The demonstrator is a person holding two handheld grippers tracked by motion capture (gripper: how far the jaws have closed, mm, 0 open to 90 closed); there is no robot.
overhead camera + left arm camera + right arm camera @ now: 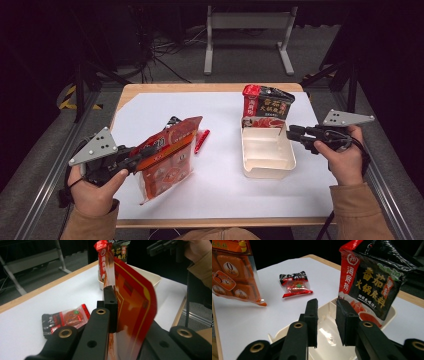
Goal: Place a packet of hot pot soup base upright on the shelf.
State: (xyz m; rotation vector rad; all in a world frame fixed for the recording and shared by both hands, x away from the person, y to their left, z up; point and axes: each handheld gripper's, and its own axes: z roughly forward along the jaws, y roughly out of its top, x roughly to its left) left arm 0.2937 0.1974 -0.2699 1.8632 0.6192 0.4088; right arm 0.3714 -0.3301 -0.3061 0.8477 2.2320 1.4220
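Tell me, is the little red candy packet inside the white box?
No, the little red packet lies on the white table sheet, apart from the white box, which has the black and red pouch standing in it.

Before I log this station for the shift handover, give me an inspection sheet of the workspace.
Surface: white sheet over a wooden table, flat.
Job's things: orange packet lifted, tilted, in the left gripper; black-and-red sauce pouch upright at the far end of the cream tray.
Clutter: small red sachet lying flat between packet and tray.
Grippers: left shut on the orange packet; right gripper at the tray's right rim, jaws apart, nothing between them.
Cables: loose cables on the floor beyond the table.
Surroundings: grey stand behind; dark room.
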